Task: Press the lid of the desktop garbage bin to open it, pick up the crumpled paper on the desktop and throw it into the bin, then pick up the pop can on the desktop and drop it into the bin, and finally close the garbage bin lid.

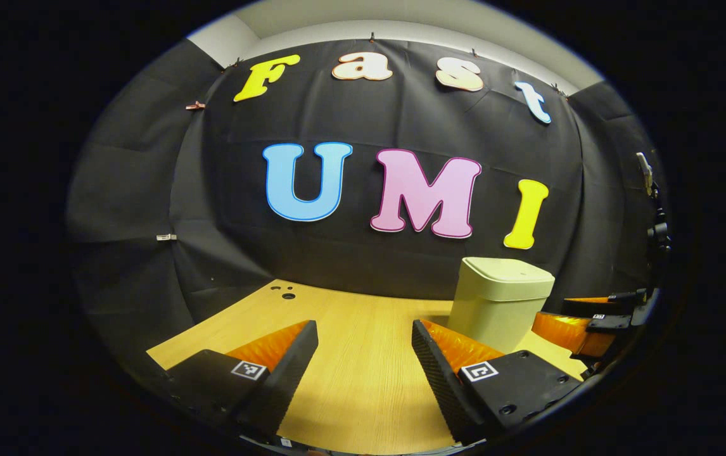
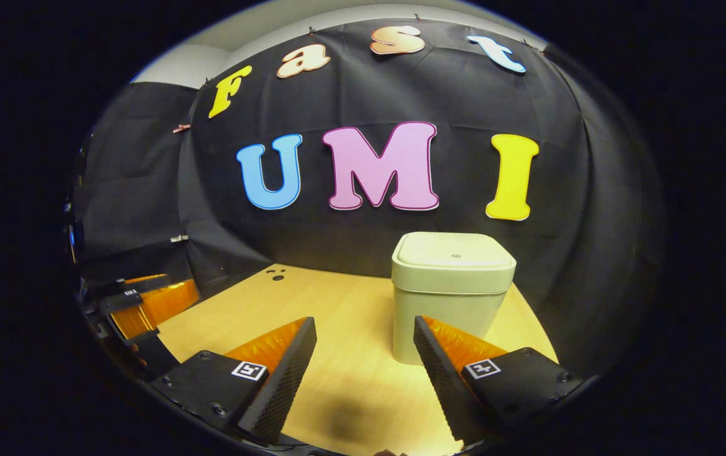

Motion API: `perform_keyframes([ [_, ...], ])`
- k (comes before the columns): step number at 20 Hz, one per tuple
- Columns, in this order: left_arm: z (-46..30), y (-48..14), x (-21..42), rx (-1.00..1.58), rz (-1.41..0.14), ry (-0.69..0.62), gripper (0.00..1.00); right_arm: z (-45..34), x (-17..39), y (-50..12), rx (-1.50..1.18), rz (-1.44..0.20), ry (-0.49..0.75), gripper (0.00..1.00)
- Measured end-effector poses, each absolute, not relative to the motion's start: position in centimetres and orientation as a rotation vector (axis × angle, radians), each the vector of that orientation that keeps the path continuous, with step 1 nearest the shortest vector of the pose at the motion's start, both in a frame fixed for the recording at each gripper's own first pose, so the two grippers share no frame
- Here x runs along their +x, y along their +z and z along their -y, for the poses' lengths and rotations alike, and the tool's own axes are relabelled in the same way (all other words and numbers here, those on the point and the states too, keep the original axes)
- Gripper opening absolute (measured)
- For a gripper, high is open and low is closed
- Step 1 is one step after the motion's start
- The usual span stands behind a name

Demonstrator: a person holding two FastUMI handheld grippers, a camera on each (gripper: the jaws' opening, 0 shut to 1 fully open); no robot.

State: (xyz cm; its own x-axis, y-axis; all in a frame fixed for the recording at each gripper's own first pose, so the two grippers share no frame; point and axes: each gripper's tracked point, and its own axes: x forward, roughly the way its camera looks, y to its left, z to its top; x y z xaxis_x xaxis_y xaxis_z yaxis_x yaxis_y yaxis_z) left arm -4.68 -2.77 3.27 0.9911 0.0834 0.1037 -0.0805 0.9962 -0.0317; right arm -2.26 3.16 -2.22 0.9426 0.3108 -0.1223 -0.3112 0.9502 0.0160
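Note:
A pale green garbage bin (image 2: 452, 288) with its lid (image 2: 453, 252) down stands on the wooden desktop (image 2: 350, 316), close ahead and slightly right of my right gripper (image 2: 363, 342). That gripper is open with nothing between its fingers. In the left gripper view the same bin (image 1: 499, 304) stands ahead to the right, lid flat. My left gripper (image 1: 363, 345) is open over bare wood, holding nothing. The right gripper (image 1: 591, 323) shows at the far right edge of the left gripper view, beside the bin. The left gripper (image 2: 141, 304) shows at the left edge of the right gripper view.
The desktop (image 1: 350, 354) ends at the black cloth wall just behind the bin. Small dark holes (image 1: 284, 292) mark the far left part of the wood. A stand with fittings (image 1: 654, 221) rises at the far right.

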Motion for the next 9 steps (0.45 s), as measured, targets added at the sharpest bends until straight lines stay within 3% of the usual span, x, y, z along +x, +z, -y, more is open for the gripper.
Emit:
perform_keyframes([
  [9,2.8,3.5,-4.4,0.003,0.107,0.098,0.96,-3.3,-0.8,-2.8,-0.035,-0.147,0.333,0.98],
])
